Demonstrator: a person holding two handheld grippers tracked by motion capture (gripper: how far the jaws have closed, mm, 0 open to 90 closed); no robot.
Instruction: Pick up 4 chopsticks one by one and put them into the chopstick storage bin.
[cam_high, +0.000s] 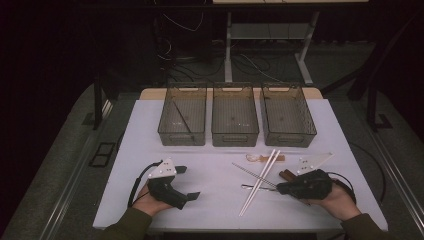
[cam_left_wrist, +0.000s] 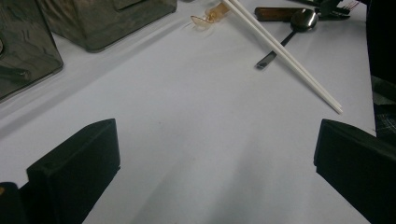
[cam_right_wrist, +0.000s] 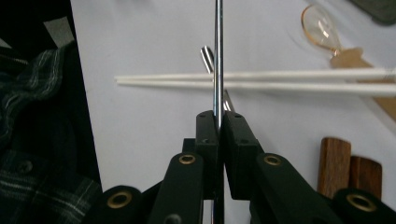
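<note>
My right gripper rests at the table's front right, shut on a thin metal chopstick that runs away from its jaws toward the left. In the right gripper view the metal chopstick rises straight up from the closed right gripper and crosses a pair of white chopsticks. The white chopsticks lie diagonally on the table. My left gripper sits at the front left, open, with bare table between its jaws.
Three dark see-through bins stand in a row at the back; the left bin holds a thin stick. A clear spoon with an amber handle, a metal spoon and wooden handles lie near the chopsticks.
</note>
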